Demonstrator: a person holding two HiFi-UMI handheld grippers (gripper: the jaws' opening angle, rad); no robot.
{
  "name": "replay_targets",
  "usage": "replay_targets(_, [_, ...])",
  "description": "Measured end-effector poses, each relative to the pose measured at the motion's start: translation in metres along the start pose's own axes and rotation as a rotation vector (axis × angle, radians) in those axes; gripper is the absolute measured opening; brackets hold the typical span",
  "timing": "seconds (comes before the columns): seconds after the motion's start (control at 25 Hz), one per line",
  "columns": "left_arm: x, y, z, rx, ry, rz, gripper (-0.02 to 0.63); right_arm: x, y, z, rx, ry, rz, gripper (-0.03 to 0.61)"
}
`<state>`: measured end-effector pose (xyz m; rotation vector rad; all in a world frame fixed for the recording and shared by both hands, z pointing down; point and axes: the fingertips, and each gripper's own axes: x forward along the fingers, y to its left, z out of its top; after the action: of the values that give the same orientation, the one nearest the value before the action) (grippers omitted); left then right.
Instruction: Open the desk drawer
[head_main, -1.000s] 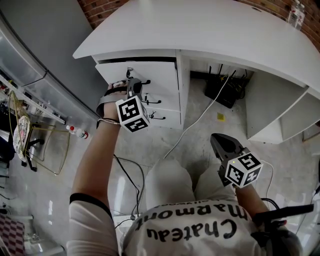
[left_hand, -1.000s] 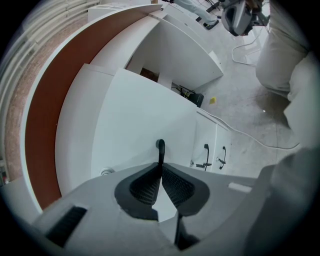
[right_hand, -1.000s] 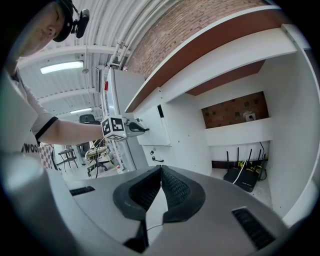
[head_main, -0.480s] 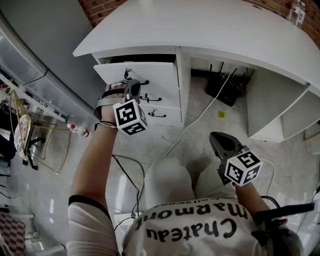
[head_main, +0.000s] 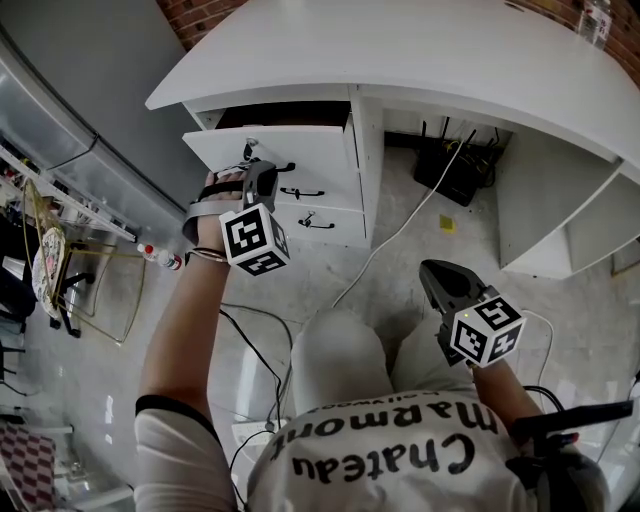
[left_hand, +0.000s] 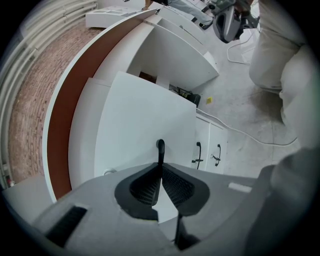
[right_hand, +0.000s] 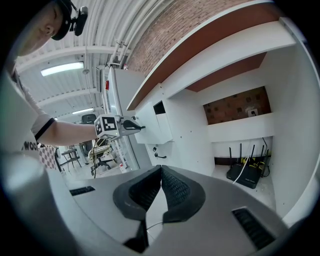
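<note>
Clamps the left tool (head_main: 266, 170) on the black handle (left_hand: 160, 147) running level across the top drawer (head_main: 305, 148), partly out of the bench (head_main: 420, 60), pull line straight back toward the person; leaves the right tool (head_main: 438, 280) pinched together, empty, well apart.

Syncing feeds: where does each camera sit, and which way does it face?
Head view: on the head, down at desk and part-open drawer; both arms show.
Left gripper view: on the left gripper, jaws shut on handle; leg shows.
Right gripper view: on the right gripper, jaws shut, facing desk; left arm shows.
Shared, head and right gripper views: left gripper.
</note>
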<state>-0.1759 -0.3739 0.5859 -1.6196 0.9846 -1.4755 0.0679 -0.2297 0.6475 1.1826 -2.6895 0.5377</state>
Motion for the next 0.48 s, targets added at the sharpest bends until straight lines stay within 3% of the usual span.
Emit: replay_targets(0.48, [-0.021,-0.011,-0.005,0.032,-0.008,0.000,0.026,-0.001,0.005,-0.004,-0.008,0.010,0.012,0.012])
